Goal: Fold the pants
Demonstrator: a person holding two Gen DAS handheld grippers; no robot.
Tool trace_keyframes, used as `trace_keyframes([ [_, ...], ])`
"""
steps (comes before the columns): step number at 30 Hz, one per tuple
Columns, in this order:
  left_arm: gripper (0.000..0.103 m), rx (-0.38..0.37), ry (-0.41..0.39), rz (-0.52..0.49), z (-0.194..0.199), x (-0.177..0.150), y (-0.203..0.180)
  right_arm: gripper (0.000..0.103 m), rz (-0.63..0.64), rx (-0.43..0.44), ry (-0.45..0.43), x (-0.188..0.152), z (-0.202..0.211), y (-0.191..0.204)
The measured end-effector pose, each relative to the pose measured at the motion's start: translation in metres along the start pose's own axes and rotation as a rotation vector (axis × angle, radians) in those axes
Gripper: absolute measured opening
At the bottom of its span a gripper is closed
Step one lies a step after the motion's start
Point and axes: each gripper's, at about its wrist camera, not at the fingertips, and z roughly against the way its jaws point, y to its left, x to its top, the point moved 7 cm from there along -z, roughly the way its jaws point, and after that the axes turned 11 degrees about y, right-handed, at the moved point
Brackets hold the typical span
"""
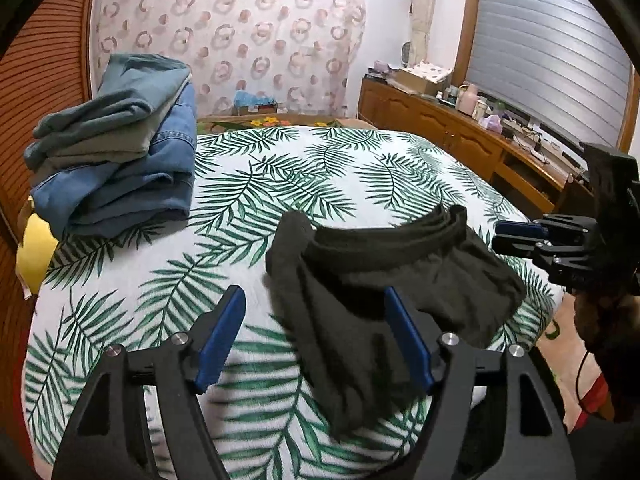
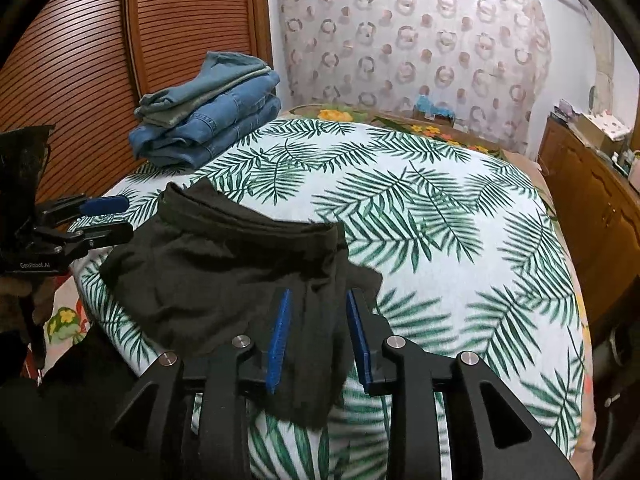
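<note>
Between both tongs, left gripper (image 1: 316,336) and right gripper (image 2: 318,338), lie folded black pants (image 1: 400,276); both are open, holding nothing. Next: stack them on the jeans pile (image 1: 116,160).

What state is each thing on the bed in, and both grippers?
black pants: folded into a loose bundle on the bed, waistband at the far side.
stack of jeans: folded, piled at the bed's far left corner, untouched.
leaf-print bedsheet: spread flat.
left gripper: open, the near corner of the pants between its pads, not pinched.
right gripper: partly open, pants fabric between the pads, not clamped.
</note>
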Motion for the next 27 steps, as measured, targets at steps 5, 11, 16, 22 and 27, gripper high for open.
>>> trace_keyframes([
  [5, 0.056, -0.026, 0.015, -0.015, -0.008, 0.01, 0.0, 0.03, 0.01, -0.002, 0.009, 0.016, -0.014, -0.004],
  [11, 0.043, -0.03, 0.043, -0.056, -0.021, 0.018, -0.007, 0.03, 0.034, 0.014, 0.056, 0.027, -0.039, -0.005],
  [16, 0.042, -0.038, 0.082, -0.088, -0.033, 0.024, -0.011, 0.03, 0.041, 0.036, 0.086, 0.027, -0.054, -0.006],
  [22, 0.026, -0.019, 0.088, -0.101, -0.038, 0.03, -0.012, 0.014, 0.018, 0.099, 0.069, 0.03, -0.055, -0.01],
  [27, 0.014, -0.025, 0.019, -0.082, -0.025, 0.042, -0.011, 0.003, -0.041, 0.057, -0.027, 0.033, -0.036, -0.022],
])
